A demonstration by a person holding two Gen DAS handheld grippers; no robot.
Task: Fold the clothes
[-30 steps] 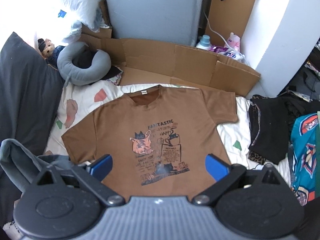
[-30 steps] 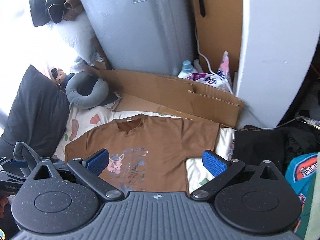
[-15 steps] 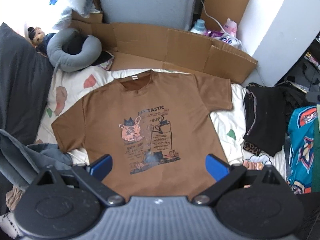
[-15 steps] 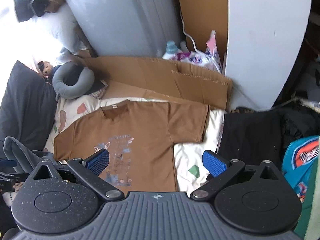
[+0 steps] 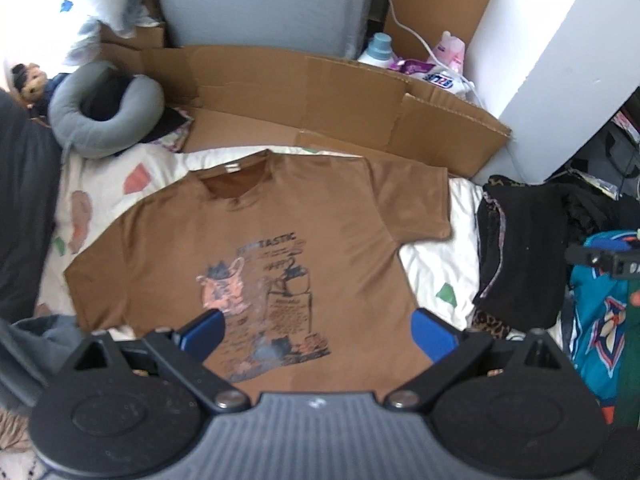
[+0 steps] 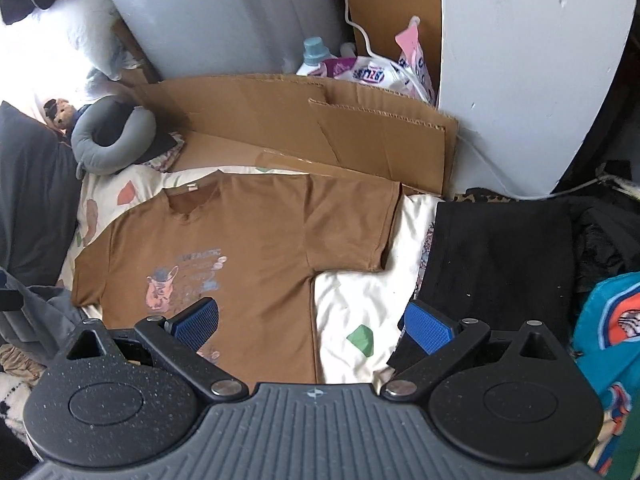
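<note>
Nearest, the left gripper (image 5: 318, 330) and the right gripper (image 6: 312, 324) both hang with blue pads spread wide, holding nothing. Beyond them the brown printed cotton T-shirt (image 5: 280, 240) lies flat, face up, on the cream patterned bedsheet (image 6: 360, 300). It looks light, limp and slide-prone; pinching the sleeve edge (image 6: 384, 232) or hem seems best.

My right hand-held gripper (image 6: 312, 326) hangs wide apart above a brown printed cotton t-shirt (image 6: 256, 240) spread flat on the cream patterned bedsheet (image 6: 356, 300), with a folded black garment (image 6: 500, 256) just beside it.
</note>
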